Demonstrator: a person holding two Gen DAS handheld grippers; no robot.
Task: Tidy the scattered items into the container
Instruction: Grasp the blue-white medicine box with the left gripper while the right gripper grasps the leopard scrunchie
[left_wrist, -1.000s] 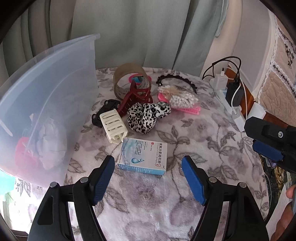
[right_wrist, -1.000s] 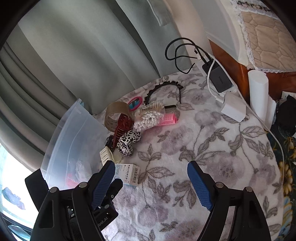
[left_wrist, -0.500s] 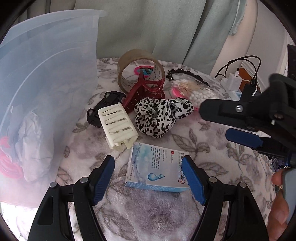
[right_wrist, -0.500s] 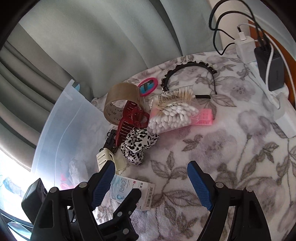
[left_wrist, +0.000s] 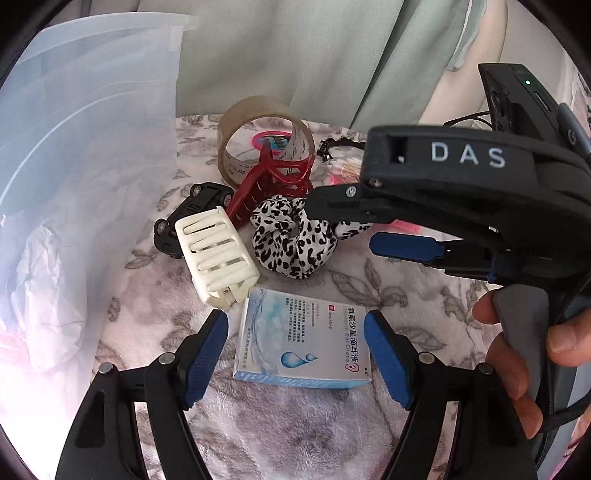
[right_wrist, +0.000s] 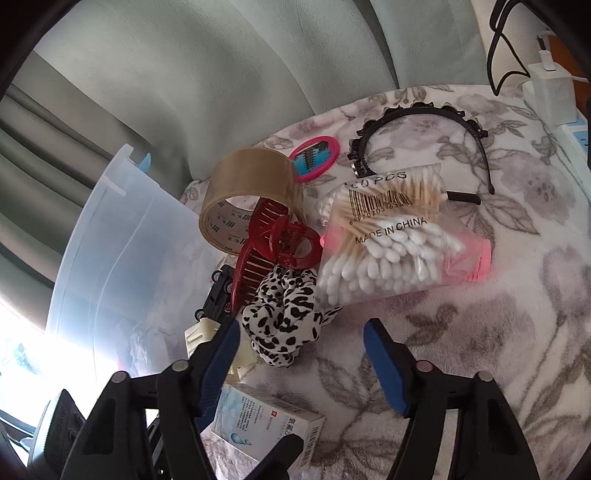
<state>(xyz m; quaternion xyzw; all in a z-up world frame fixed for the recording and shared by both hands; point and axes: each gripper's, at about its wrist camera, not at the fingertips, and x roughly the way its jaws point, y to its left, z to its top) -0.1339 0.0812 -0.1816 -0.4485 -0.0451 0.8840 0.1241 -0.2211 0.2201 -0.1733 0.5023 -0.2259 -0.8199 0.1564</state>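
Since the eye-drop box (left_wrist: 303, 338) is thin card and probably near empty in weight, I'd treat it as light, stiff along its edges and easy to crush across the broad faces. Best hold, as I judge it: pinch across the two long side walls, low, with modest force.

Left claw (left_wrist: 295, 354) is open, pads straddling the box: left pad just beside its left edge, right pad just beside its right edge. I can't tell whether either pad touches. Box lies flat on the floral blanket (left_wrist: 258, 435), label up, at the near edge of the clutter, with the clear bin (left_wrist: 85, 155) off to its left. A cream hair clip (left_wrist: 216, 256) sits at the box's far-left corner, touching or nearly so; it could drag along on the lift.

Right claw (right_wrist: 301, 363) is open too, nothing between the pads. It hangs over the leopard scrunchie (right_wrist: 286, 314), which sits just ahead of and against its left pad. Scrunchie is soft fabric, no slip risk, grab anywhere on the bunch. A red claw clip (right_wrist: 273, 251) leans on it from behind and may come along.

Farther back on the blanket: tape roll (right_wrist: 247, 195), bag of cotton swabs (right_wrist: 388, 251), black headband (right_wrist: 421, 118), toy car (left_wrist: 192, 214), pink comb (right_wrist: 314, 157). All still outside the bin.
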